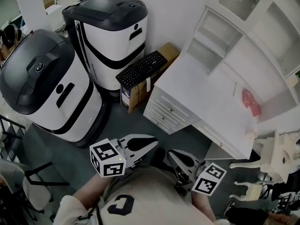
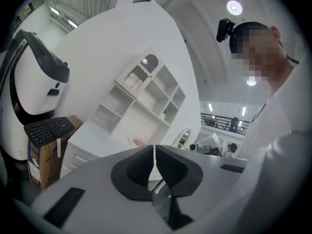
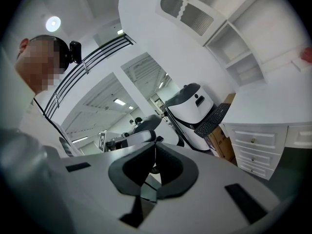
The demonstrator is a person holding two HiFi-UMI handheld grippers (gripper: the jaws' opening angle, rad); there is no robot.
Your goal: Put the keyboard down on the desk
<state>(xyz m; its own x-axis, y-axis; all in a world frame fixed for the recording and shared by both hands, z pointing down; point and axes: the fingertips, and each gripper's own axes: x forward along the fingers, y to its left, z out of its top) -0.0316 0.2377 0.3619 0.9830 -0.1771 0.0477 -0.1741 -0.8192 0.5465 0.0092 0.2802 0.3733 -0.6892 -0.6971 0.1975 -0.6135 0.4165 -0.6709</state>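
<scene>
Matt black plastic keyboard (image 1: 142, 68) on a brown cardboard box (image 1: 136, 95). Smooth white painted desk (image 1: 201, 83). Glossy shell on the rounded machine (image 1: 115, 39).

A black keyboard (image 1: 142, 68) lies keys-up and slanted atop a brown cardboard box (image 1: 136, 92) on the floor, just beside the drawer end of the white desk (image 1: 201, 86), not yet on its top.

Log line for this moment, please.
black keyboard: on brown cardboard box | white desk: no keyboard | left gripper: shut | right gripper: shut
</scene>
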